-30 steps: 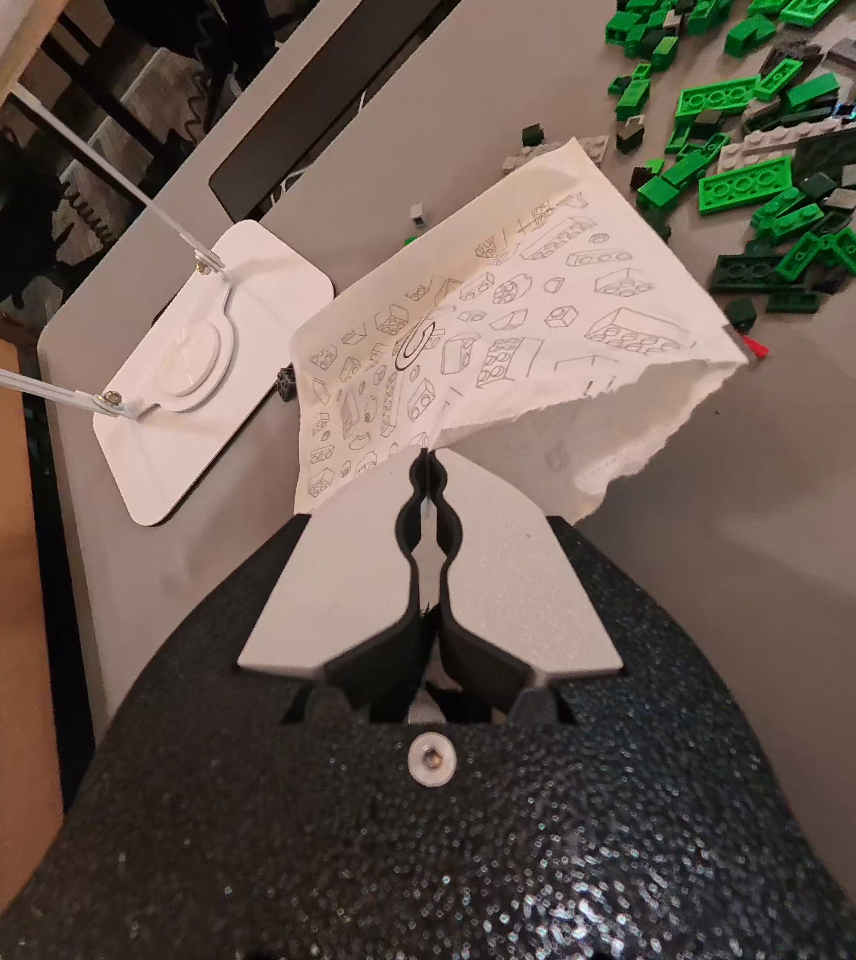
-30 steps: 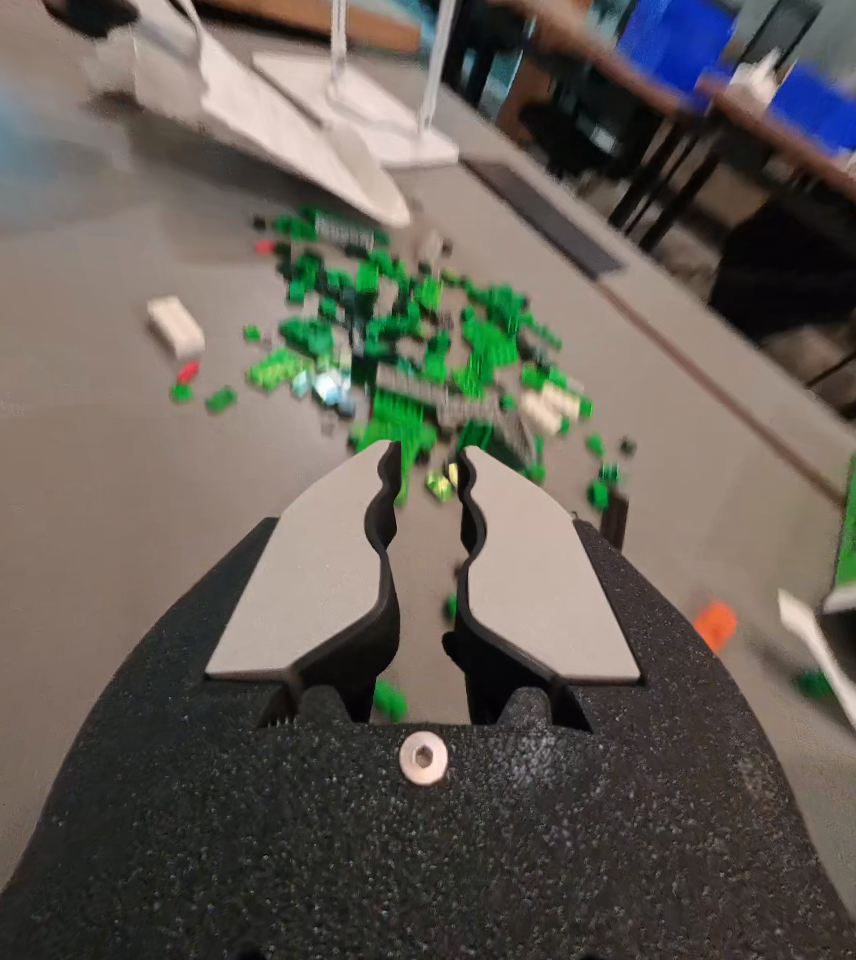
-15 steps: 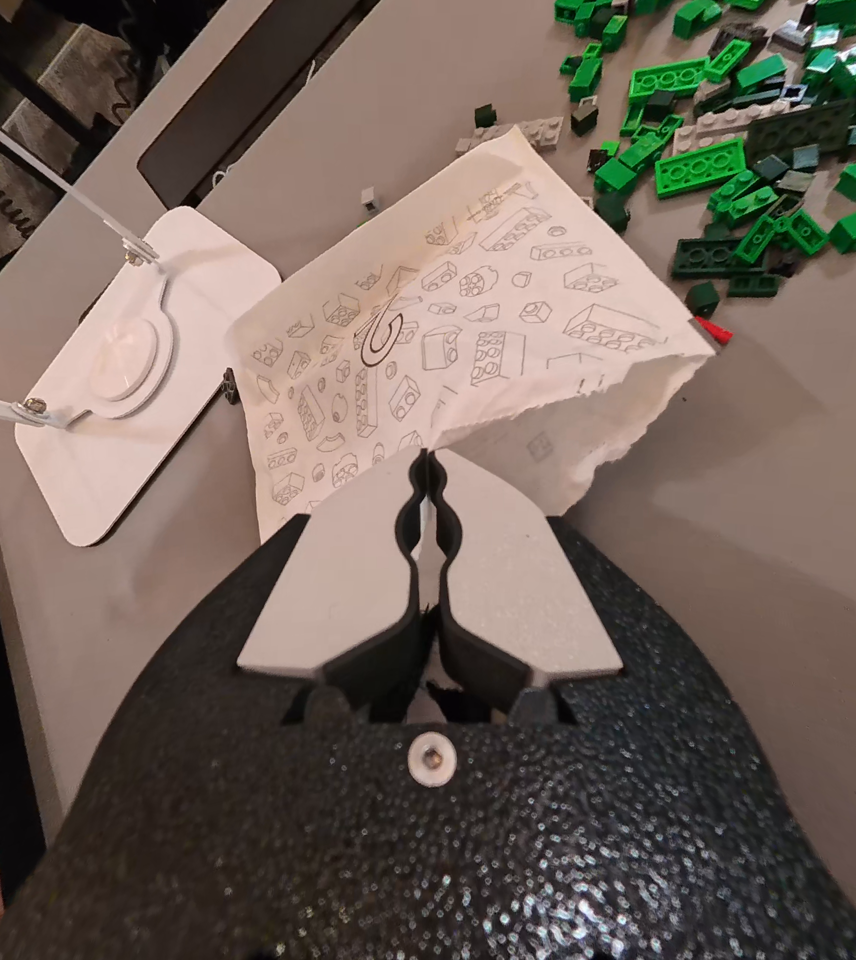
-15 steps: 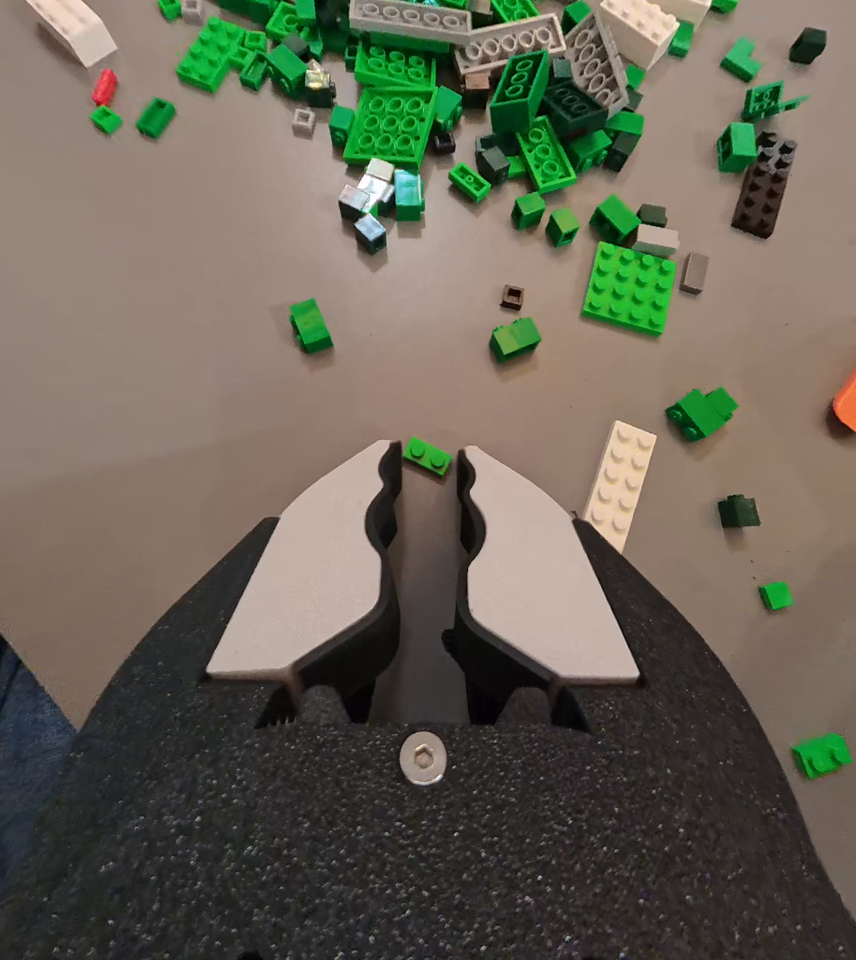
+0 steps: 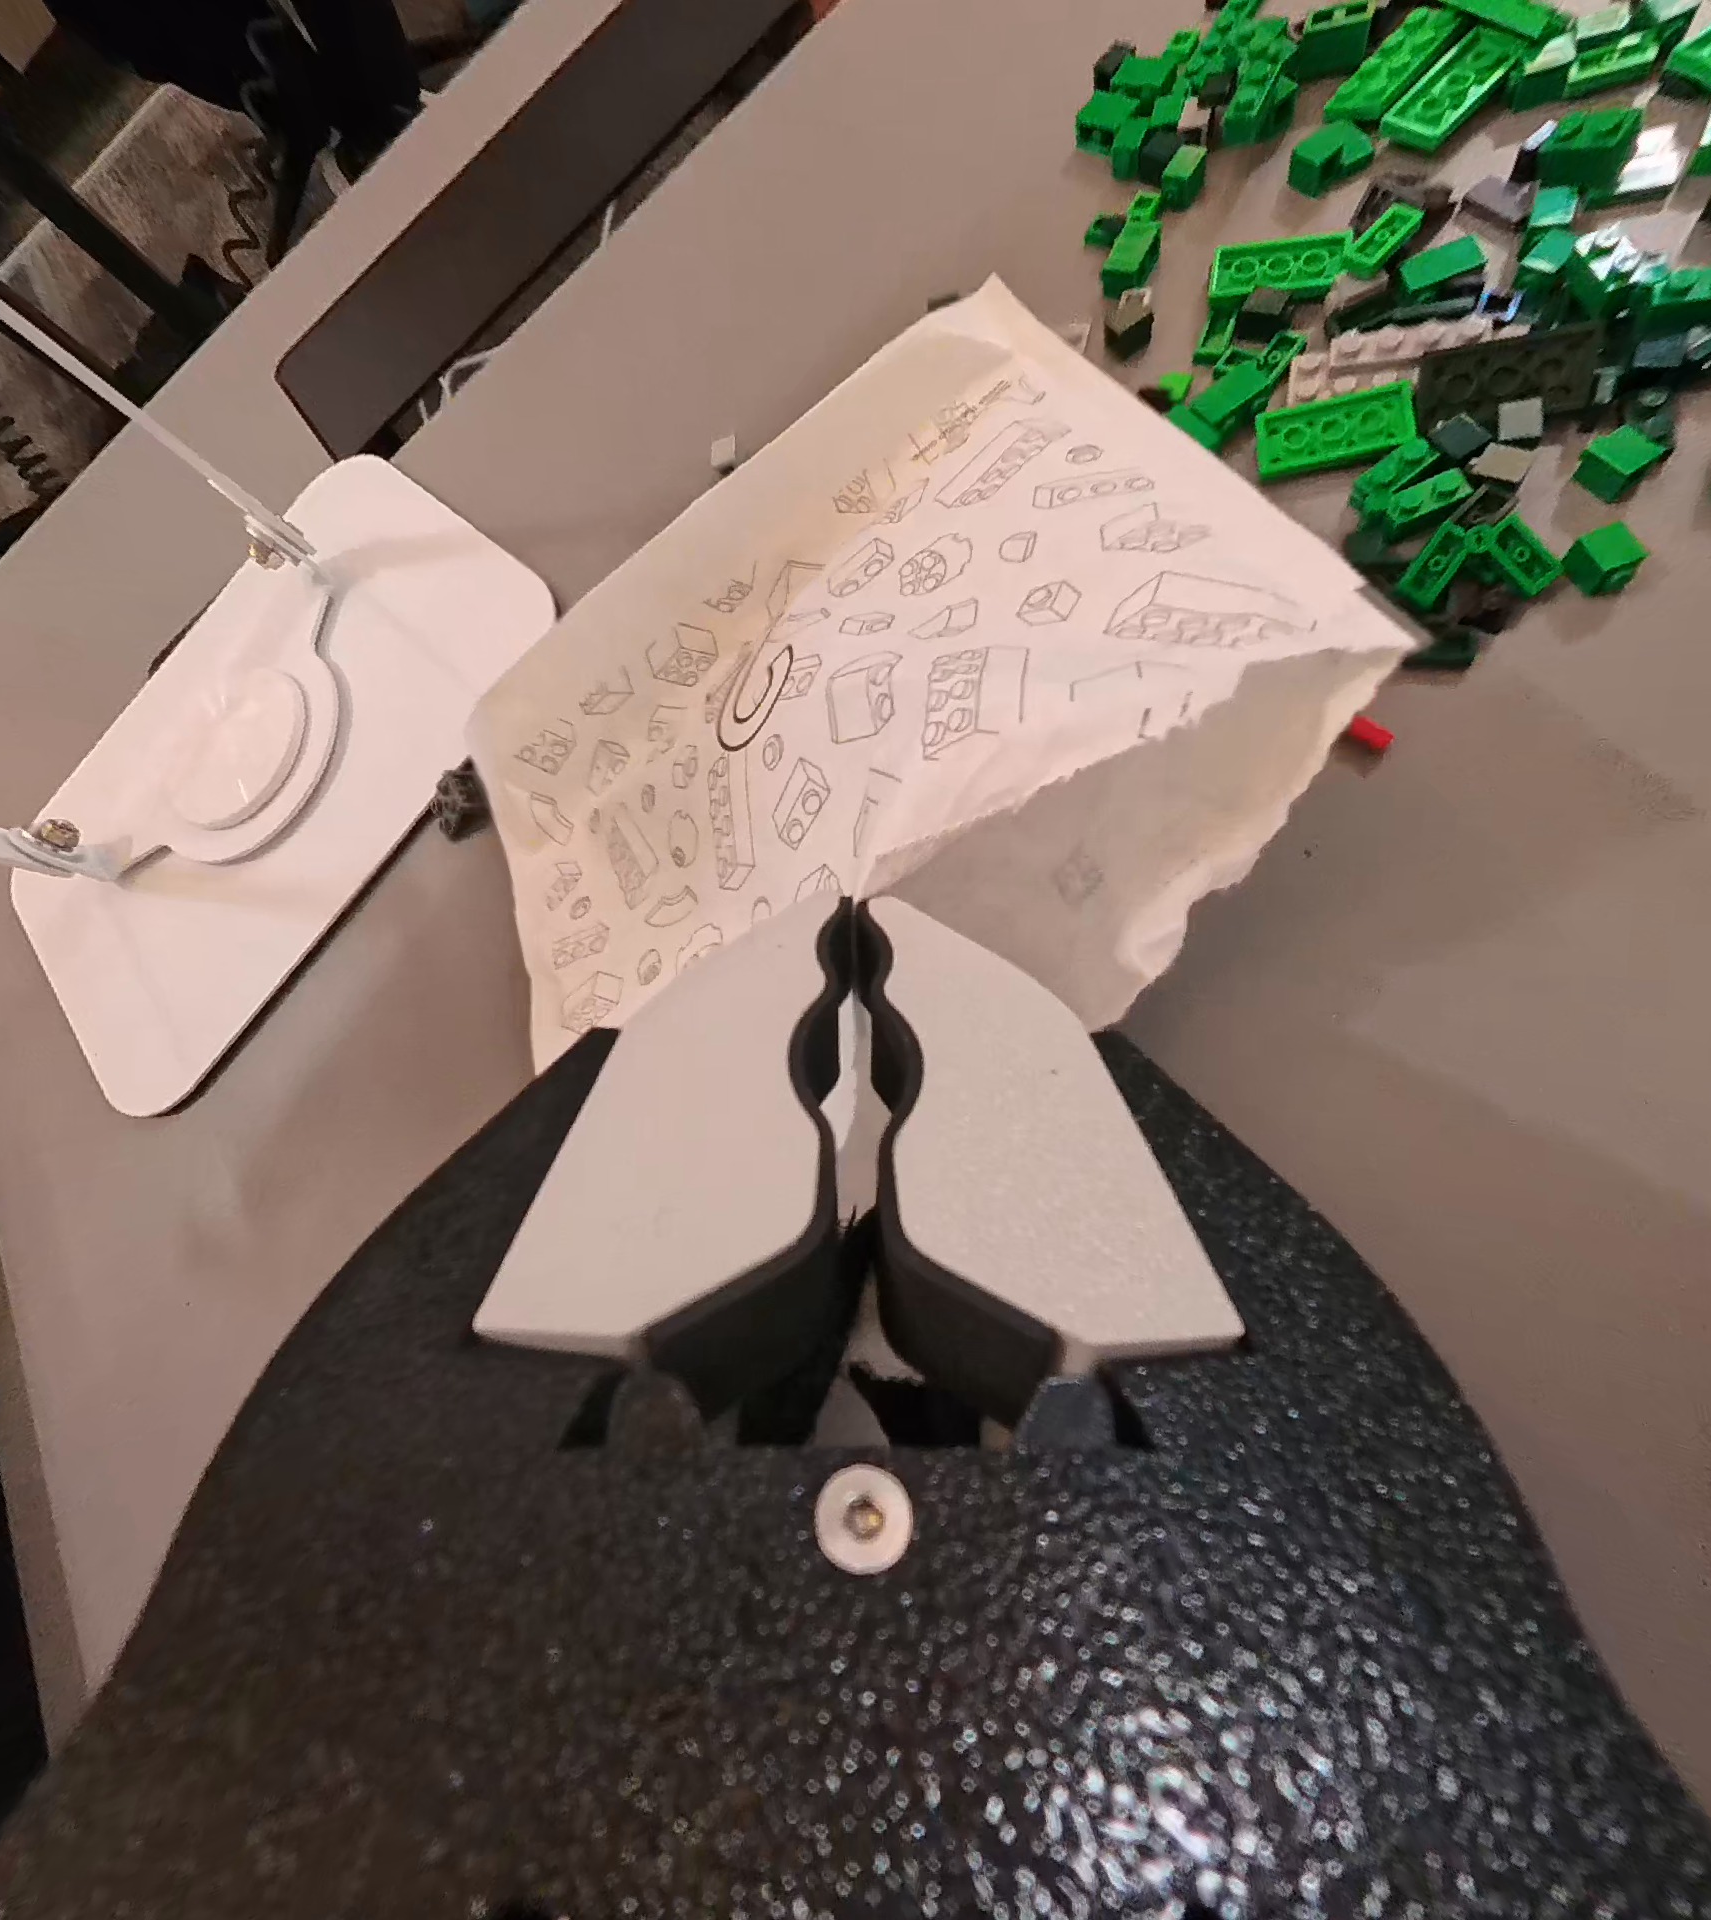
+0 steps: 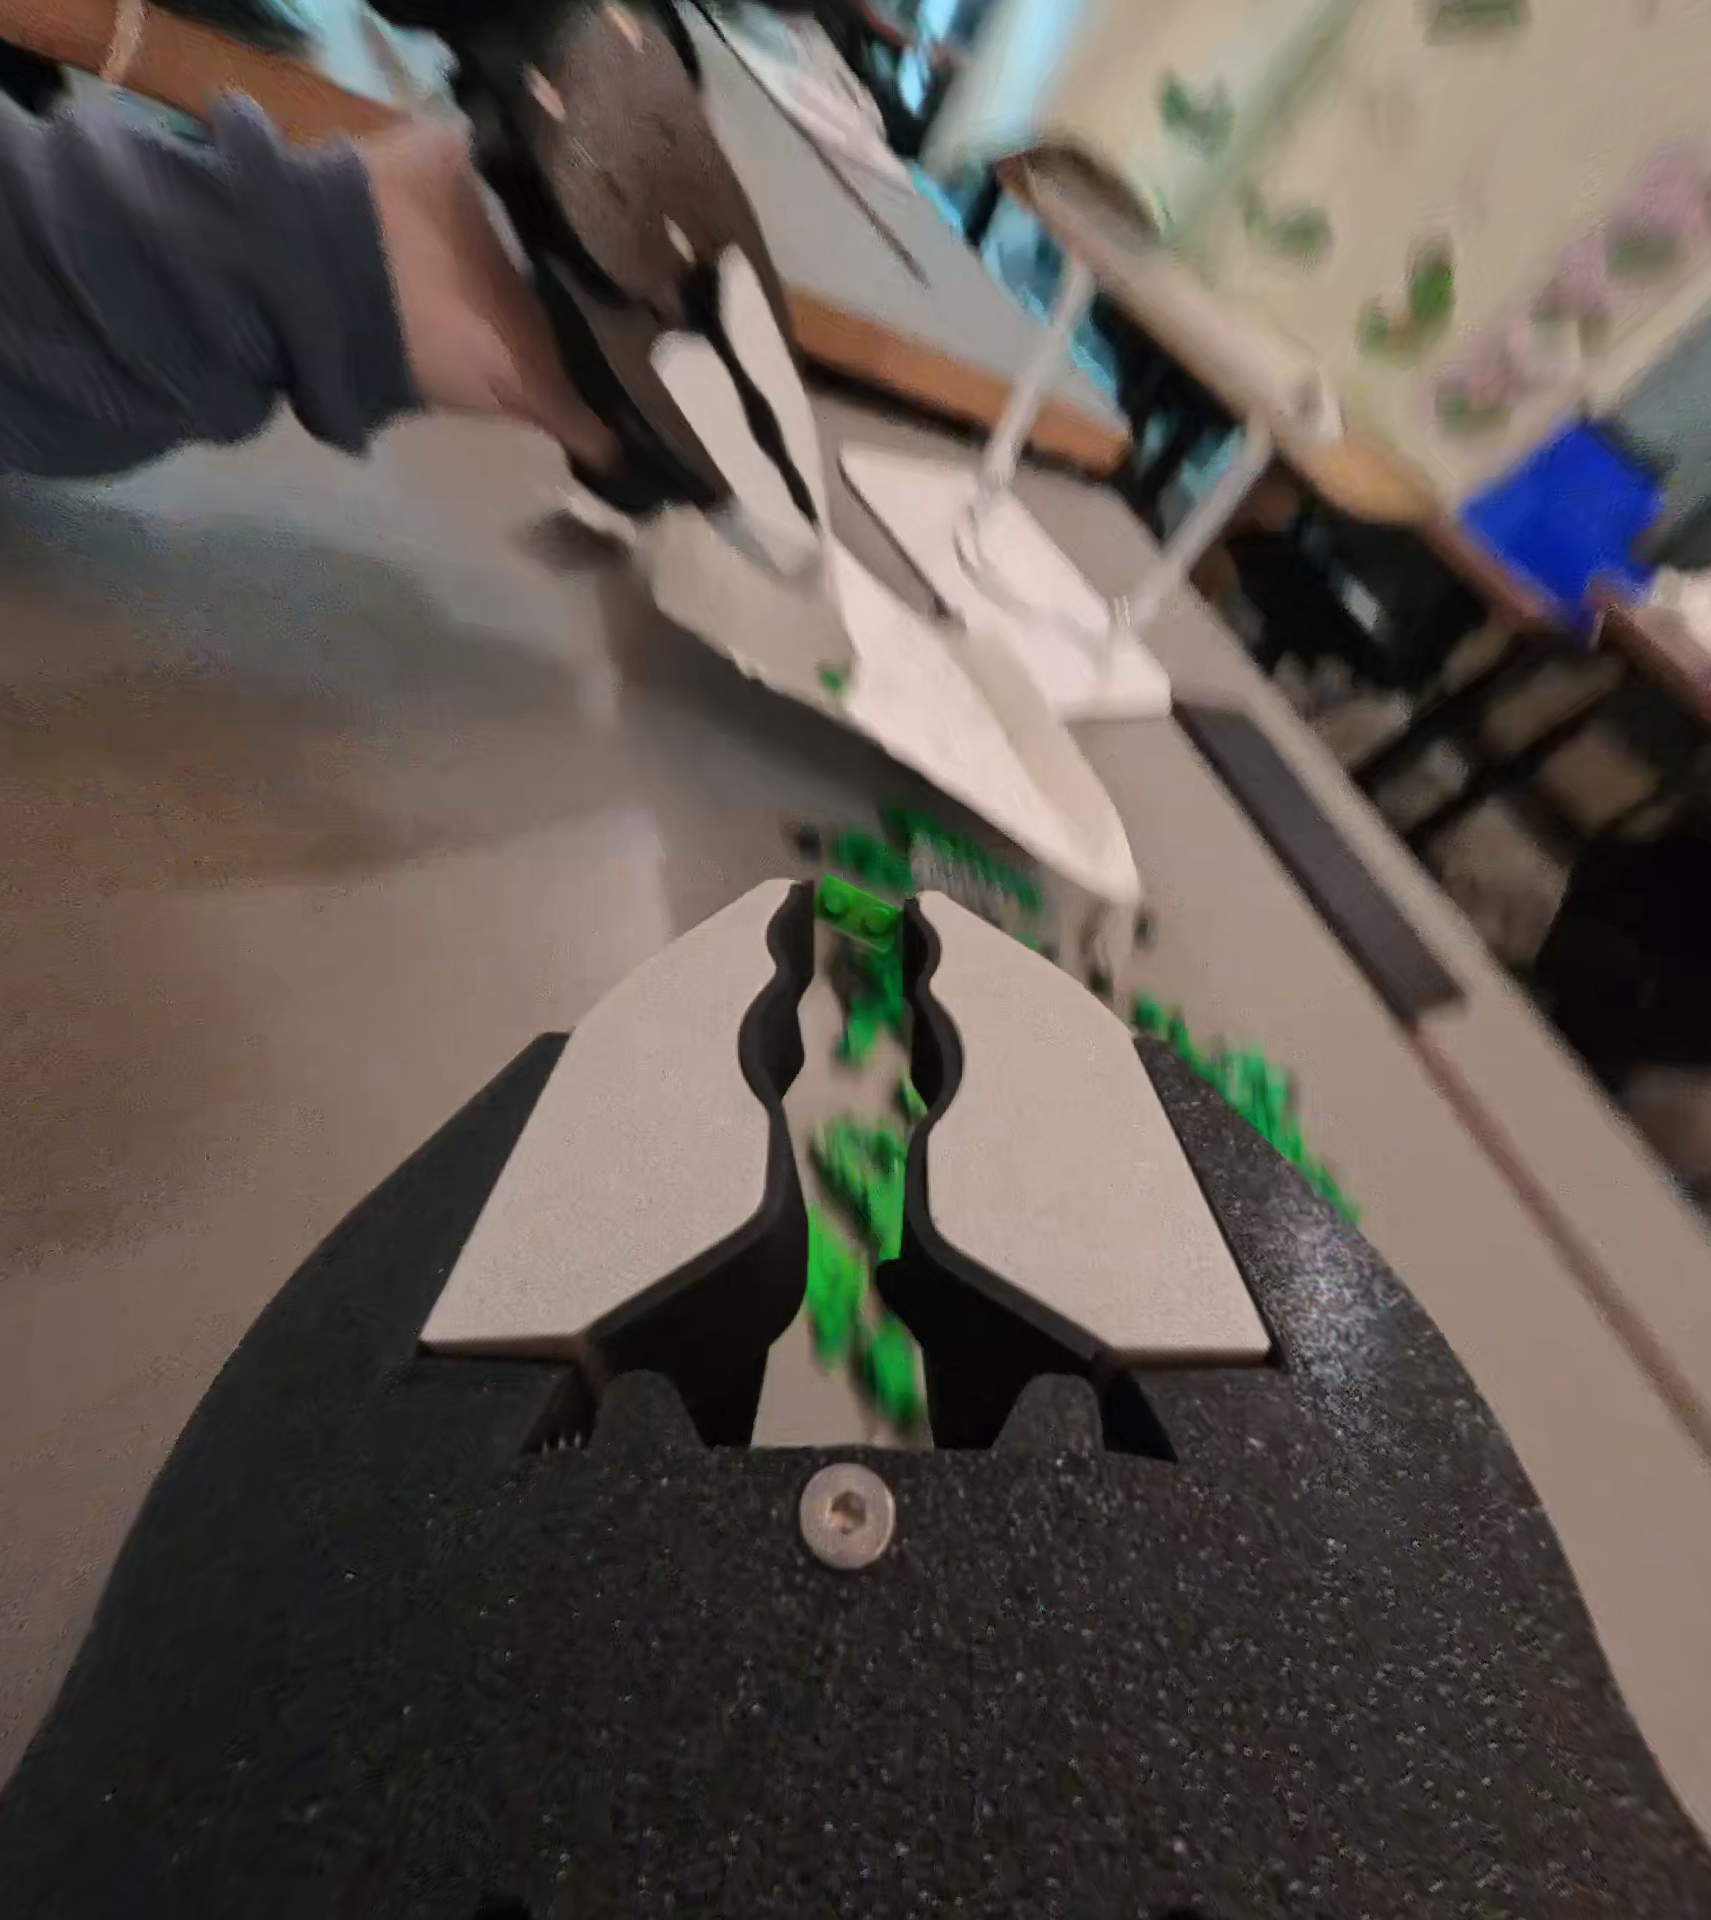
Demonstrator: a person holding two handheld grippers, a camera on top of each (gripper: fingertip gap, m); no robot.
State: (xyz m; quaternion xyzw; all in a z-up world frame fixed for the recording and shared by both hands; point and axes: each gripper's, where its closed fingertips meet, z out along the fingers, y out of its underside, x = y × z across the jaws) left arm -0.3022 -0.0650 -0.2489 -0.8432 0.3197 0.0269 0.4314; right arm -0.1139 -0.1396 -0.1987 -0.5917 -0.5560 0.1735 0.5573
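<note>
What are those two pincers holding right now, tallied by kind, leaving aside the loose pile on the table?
paper bag, pinched by the left gripper: 1
green brick, between the tips of the right gripper: 1
Total: 2

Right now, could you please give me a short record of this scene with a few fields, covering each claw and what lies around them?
left claw: shut on a torn white paper bag printed with brick outlines, held above the grey table
right claw: shut on a small green two-stud plate
near left claw: flat white stand base
loose pieces: scattered pile of green and grey bricks
right view: motion-blurred
</note>
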